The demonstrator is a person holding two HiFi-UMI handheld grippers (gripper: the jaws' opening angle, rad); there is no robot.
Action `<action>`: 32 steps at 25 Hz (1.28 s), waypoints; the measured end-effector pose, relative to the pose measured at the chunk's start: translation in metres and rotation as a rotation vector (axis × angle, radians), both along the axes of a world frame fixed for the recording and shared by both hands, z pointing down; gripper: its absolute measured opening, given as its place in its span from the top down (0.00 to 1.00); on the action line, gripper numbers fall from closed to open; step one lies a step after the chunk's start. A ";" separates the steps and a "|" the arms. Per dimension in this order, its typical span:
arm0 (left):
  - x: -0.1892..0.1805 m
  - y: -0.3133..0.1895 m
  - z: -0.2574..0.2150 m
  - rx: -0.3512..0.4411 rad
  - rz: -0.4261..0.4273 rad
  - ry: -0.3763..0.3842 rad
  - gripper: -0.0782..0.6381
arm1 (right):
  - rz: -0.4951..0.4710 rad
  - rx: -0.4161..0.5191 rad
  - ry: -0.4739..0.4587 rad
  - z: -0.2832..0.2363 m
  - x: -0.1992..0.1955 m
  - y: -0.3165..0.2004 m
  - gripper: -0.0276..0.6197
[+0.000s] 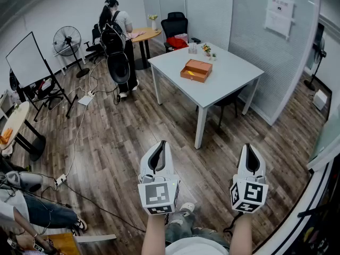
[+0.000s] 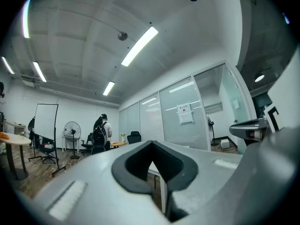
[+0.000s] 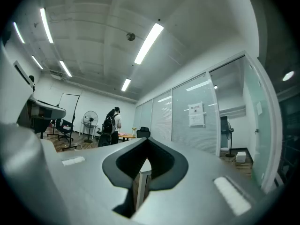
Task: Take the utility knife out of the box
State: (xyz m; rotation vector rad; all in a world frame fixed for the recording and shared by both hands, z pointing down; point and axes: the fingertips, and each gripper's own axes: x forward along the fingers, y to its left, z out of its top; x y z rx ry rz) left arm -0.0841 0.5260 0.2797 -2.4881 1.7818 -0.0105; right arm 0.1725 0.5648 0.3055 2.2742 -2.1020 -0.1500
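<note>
1. Room. I am viewing an office with a wood-plank floor (image 1: pixel 117 142). A person (image 1: pixel 118 36) is standing at a round table (image 1: pixel 146 34) on the far side, well apart from the work area.

2. Desk. A white desk (image 1: pixel 228 73) is standing ahead, well apart from both grippers.

3. Box. An open orange box (image 1: pixel 196 70) is lying near the middle of the desk. The utility knife is not resolving at this range; I am judging that it is lying inside the box.

4. Grippers. The left gripper (image 1: pixel 160 145) and the right gripper (image 1: pixel 249 147) are hanging low over the floor, side by side. In each gripper view the jaws are meeting at the tips, with nothing between them.

5. Handling (judgement). I am expecting a light, rigid tool with a smooth and possibly slippery casing. I am planning to take hold across the flat sides of the handle near its middle, away from the blade end, after checking that the blade is retracted. The box is probably light and could slide, so one gripper may be needed to steady it.
</note>
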 end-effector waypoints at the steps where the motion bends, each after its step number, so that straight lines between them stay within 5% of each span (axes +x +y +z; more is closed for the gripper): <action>1: 0.000 0.000 0.002 0.004 0.000 -0.004 0.89 | 0.001 0.000 0.000 0.001 0.000 0.000 0.92; 26: 0.004 -0.062 0.009 -0.011 0.005 -0.010 0.89 | -0.009 -0.010 0.000 0.006 0.005 -0.060 0.90; 32: 0.001 -0.109 0.007 -0.003 0.011 -0.006 0.89 | -0.067 -0.002 0.032 0.005 -0.010 -0.107 0.60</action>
